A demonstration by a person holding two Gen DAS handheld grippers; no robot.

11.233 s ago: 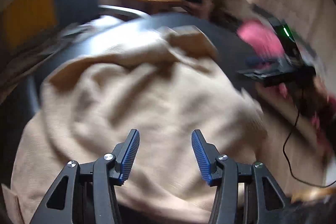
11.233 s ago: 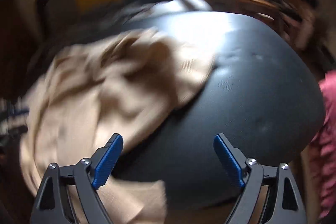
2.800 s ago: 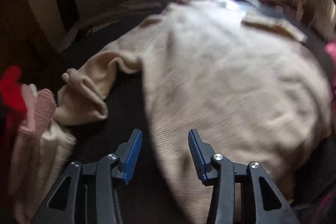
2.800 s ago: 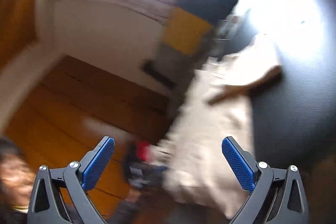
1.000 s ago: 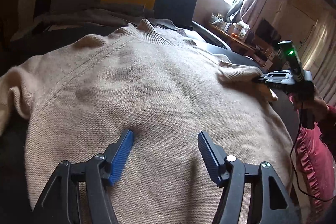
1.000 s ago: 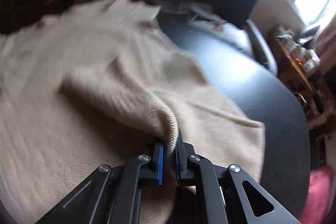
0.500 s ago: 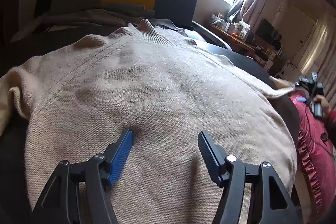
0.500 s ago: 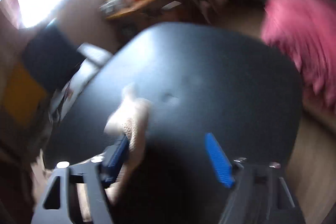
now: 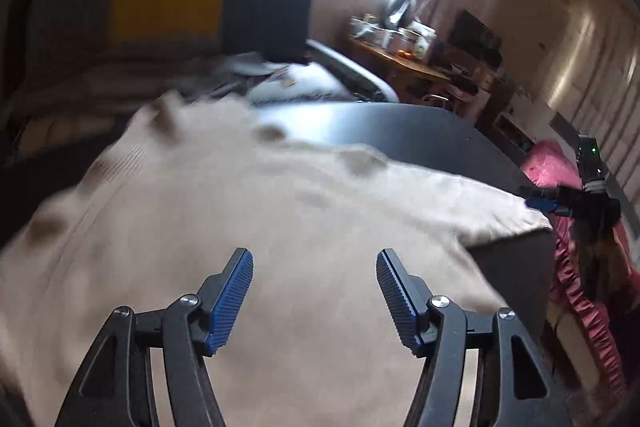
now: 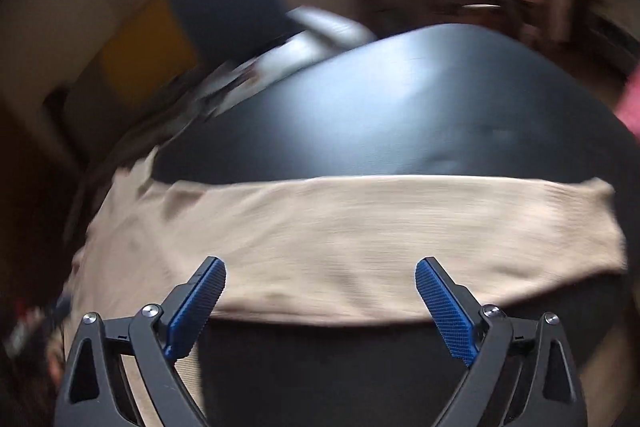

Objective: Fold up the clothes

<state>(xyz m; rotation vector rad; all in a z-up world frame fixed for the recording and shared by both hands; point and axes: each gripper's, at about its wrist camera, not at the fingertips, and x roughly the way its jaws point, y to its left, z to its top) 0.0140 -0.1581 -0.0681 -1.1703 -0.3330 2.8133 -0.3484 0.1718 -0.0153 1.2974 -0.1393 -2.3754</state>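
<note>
Across the middle of both frames the beige sweater (image 9: pixel 248 219) lies spread on the black counter (image 10: pixel 400 115), its sleeve (image 10: pixel 400 239) stretched out flat, not yet folded, while left gripper (image 9: pixel 315 291) and right gripper (image 10: pixel 320 303), whose fingers have just been opening, stand spread and empty.

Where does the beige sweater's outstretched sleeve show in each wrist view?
Left wrist: sleeve runs to the right edge, ending at the table corner.
Right wrist: sleeve lies as a band across the middle.
Shared landmark: black table.
</note>
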